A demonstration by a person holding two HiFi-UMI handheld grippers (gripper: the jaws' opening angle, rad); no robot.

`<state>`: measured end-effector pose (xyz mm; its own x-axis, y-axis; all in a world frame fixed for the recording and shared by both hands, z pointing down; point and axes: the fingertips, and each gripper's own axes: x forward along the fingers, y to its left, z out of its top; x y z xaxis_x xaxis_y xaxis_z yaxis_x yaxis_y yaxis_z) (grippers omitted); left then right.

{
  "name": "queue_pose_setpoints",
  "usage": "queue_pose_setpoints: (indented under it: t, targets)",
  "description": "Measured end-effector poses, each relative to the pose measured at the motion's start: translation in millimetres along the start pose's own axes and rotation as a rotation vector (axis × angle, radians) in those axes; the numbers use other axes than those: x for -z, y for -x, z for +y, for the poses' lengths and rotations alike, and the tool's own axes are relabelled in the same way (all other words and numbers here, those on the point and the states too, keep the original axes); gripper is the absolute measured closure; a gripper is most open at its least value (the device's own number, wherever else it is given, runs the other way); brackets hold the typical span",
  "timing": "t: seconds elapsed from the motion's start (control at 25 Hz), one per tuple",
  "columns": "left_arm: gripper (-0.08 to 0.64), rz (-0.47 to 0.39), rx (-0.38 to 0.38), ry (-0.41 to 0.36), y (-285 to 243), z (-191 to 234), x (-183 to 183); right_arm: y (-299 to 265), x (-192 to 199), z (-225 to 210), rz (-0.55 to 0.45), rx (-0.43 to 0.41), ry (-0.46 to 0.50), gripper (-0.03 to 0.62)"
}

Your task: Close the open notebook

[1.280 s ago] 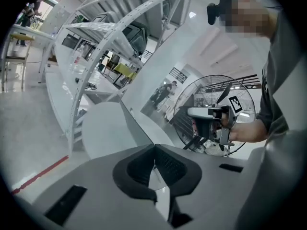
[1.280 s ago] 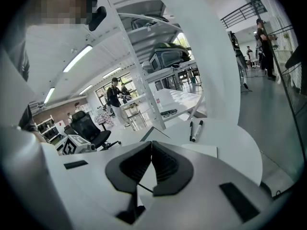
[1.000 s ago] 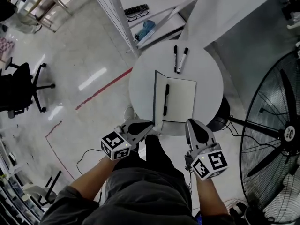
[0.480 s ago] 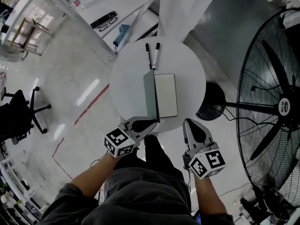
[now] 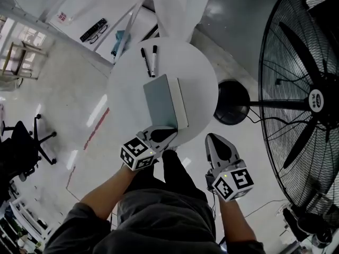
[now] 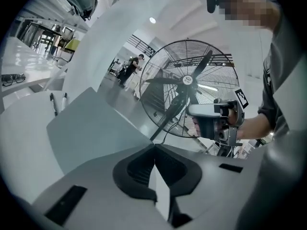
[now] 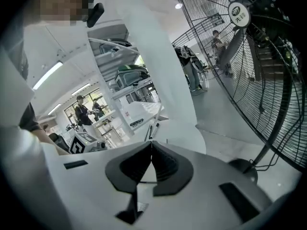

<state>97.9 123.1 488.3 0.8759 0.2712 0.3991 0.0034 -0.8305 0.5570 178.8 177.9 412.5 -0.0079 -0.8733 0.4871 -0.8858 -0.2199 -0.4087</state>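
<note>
The notebook (image 5: 161,103) lies mid-frame on the round table (image 5: 127,94), its grey cover tipped over the white pages and apparently almost down. Its long axis runs away from the person, leaning upper left. The left gripper (image 5: 165,135), jaws pressed together, sits at its near end. The right gripper (image 5: 214,141), also pressed together and empty, hangs lower right, off the table.

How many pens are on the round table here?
2: a left pen and a right pen, side by side on the table just beyond the notebook. Any under its cover would be hidden.
</note>
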Motion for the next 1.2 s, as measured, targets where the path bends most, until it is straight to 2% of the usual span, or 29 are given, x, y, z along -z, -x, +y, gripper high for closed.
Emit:
queue_pose_setpoints:
  t: [0.6, 1.04, 1.2]
  targets:
    - [0.541, 0.172, 0.005, -0.019, -66.9, 15.6, 29.0, 27.8, 25.9, -42.5, 0.013, 0.082, -0.097, 0.572]
    - [0.537, 0.306, -0.059, -0.026, -90.4, 27.0, 53.6, 30.5, 34.7, -58.8, 0.02, 0.109, -0.136, 0.572]
    - [0.504, 0.363, -0.067, -0.035, -97.2, 25.0, 60.5, 32.5, 33.4, -64.0, 0.015, 0.118, -0.146, 0.572]
